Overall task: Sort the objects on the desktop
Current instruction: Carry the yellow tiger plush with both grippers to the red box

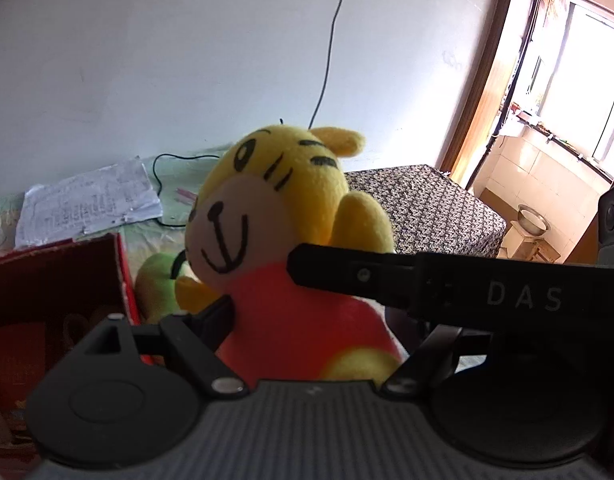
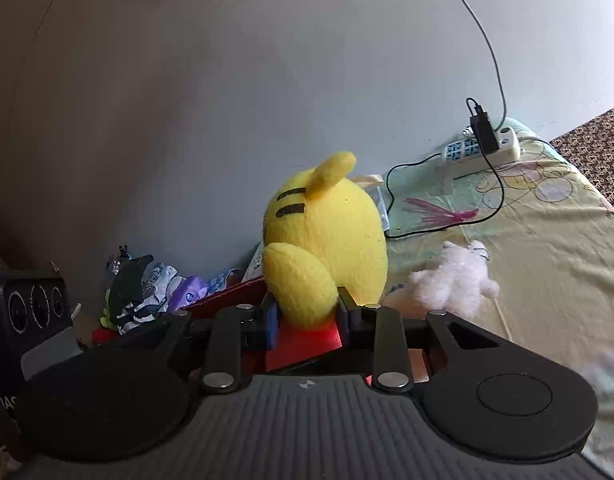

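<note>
Between the fingers of the right hand-held gripper (image 2: 305,326) sits a yellow plush tiger (image 2: 327,240), pinched at its red-clad body, so this gripper is closed on the toy and holds it upright with its back to the right wrist camera. The left hand-held gripper (image 1: 263,284) meets the same toy from the front: one finger rests against the red shirt under the chin and the other crosses in front of the raised paw, but whether it is truly squeezing or only bracketing the toy cannot be told. To the left of the tiger stands a red cardboard box (image 1: 59,280), its dark inside partly visible; it looks a likely destination, though that is a guess. Sorting appears only partly done: a white fluffy toy (image 2: 451,280) lies loose on the pale cartoon-printed sheet (image 2: 539,248) that covers the bench, a green plush thing (image 1: 157,284) sits just behind the tiger beside the box, and a heap of small fabric items (image 2: 147,292) lies by the wall. Printed papers (image 1: 87,200), a white power strip (image 2: 483,150) and a black cable (image 2: 391,200) also remain out. The tiger is soft short-pile fleece, round-headed, with stitched black stripes, and will deform under pressure.
</note>
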